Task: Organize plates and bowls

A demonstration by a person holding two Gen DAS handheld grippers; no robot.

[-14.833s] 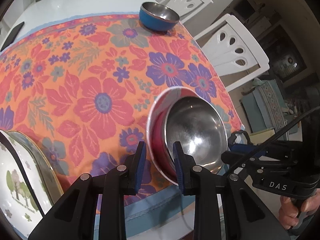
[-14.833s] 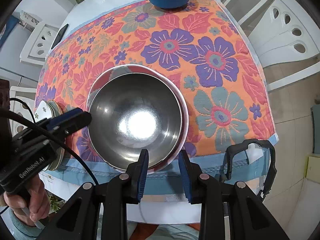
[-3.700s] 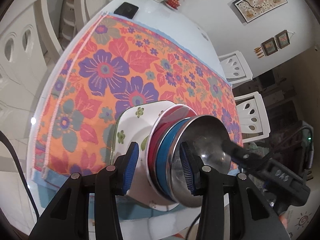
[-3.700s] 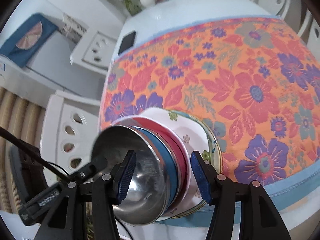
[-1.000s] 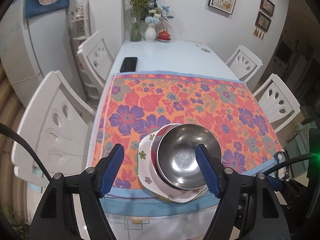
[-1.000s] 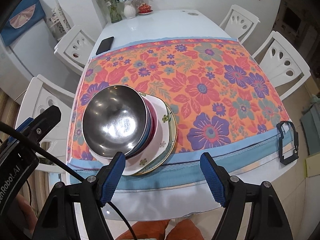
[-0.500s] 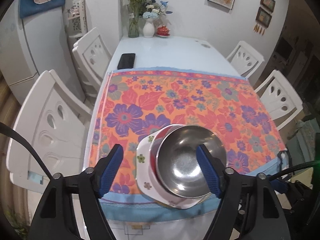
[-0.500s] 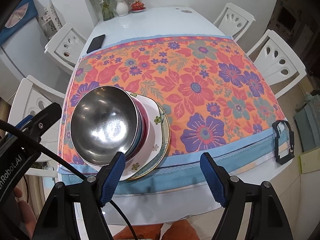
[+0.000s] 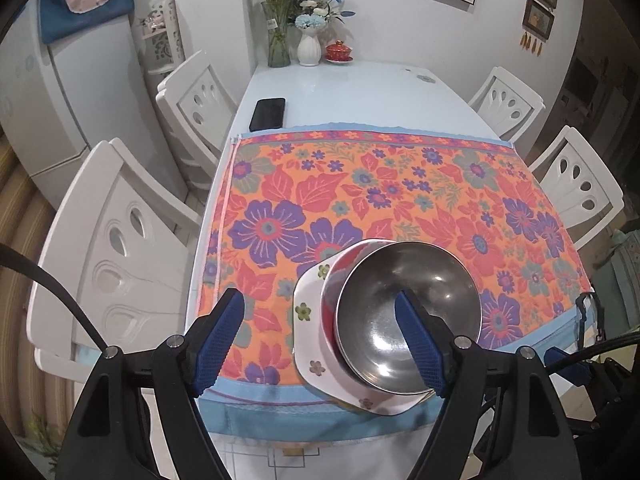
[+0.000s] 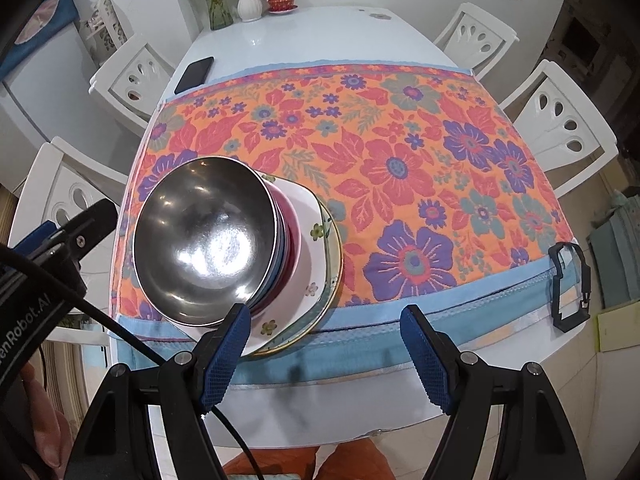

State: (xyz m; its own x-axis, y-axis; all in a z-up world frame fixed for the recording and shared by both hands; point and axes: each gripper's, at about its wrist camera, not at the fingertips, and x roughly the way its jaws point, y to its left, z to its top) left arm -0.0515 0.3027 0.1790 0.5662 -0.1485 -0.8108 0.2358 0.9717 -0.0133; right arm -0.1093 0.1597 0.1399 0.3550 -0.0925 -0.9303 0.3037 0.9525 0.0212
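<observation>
A stack stands near the front left edge of the floral tablecloth (image 9: 400,200): a steel-lined blue bowl (image 9: 404,312) nested in a red bowl (image 9: 330,320), on a white flowered plate (image 9: 310,304) over another plate. In the right wrist view the steel bowl (image 10: 208,236) tops the red bowl (image 10: 292,236), the white plate (image 10: 308,252) and a green-rimmed plate (image 10: 334,256). My left gripper (image 9: 320,340) is open and empty, held above and in front of the stack. My right gripper (image 10: 326,350) is open and empty, just right of the stack.
A black phone (image 9: 268,114) lies on the bare white tabletop beyond the cloth. Vases with flowers (image 9: 308,46) and a red lidded cup (image 9: 339,52) stand at the far end. White chairs (image 9: 116,248) surround the table. A black clip (image 10: 570,288) hangs at the front right edge.
Both grippers have drifted slightly over the last second and stay open. The stack has not moved. Earlier the bowls were apart on the cloth; now they are nested on the plates.
</observation>
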